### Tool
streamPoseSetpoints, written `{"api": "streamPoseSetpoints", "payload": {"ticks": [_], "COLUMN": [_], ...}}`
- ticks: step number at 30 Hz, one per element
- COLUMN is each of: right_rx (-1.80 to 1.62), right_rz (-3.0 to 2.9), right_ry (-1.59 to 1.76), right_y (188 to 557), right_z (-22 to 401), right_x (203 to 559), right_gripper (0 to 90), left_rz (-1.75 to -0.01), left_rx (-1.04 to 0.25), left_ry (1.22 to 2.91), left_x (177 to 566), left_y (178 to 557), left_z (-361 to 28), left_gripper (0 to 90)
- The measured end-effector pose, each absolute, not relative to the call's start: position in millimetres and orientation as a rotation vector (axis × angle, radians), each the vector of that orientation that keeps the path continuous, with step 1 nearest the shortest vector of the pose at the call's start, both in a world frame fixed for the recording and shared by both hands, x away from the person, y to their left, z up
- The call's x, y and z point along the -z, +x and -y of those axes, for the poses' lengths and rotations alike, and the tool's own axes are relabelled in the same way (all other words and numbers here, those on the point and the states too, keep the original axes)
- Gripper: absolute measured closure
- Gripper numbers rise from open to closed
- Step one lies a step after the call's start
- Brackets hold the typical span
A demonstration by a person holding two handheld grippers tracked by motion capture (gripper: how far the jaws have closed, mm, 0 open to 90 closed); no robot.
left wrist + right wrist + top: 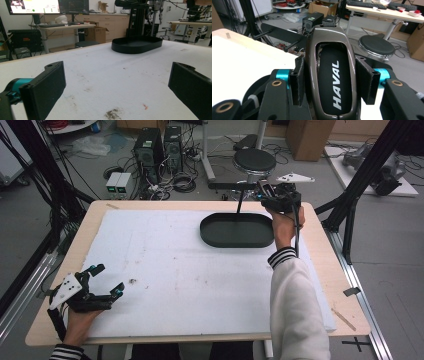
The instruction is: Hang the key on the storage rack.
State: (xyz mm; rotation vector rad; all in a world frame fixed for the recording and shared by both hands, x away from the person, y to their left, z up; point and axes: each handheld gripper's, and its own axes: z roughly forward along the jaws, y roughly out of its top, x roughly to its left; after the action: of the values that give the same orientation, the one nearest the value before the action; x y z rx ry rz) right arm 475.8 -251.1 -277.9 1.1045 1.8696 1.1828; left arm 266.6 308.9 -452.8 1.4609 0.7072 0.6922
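Observation:
My right gripper (268,191) is held above the table's far right edge, just beyond the right end of a black oval tray (235,242). In the right gripper view its padded jaws (331,65) are shut on a car key fob (332,80). The fob has a glossy brown frame and a black centre lettered HAVAL, and it points away from the camera. My left gripper (108,278) rests low at the near left corner of the white mat (175,270). Its jaws (116,85) are open with nothing between them. From there the tray (136,48) looks empty.
A black stool (255,160), computer towers (157,150) and loose cables lie on the floor beyond the table. Black frame posts stand at both sides. A small dirt speck (132,281) marks the mat near my left gripper.

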Motion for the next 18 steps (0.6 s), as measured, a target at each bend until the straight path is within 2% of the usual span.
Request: {"api": "streamPoseSetpoints", "payload": {"ticks": [18], "right_rx": [-1.169], "right_rz": [-1.86], "right_ry": [1.16], "right_y": [488], "right_z": [258], "right_x": [287], "right_gripper": [47.9], "left_rz": [-0.709], "left_rx": [-0.693], "left_ry": [1.454], "left_x": [453], "left_y": [266], "left_z": [-309], "left_gripper": [1.7]}}
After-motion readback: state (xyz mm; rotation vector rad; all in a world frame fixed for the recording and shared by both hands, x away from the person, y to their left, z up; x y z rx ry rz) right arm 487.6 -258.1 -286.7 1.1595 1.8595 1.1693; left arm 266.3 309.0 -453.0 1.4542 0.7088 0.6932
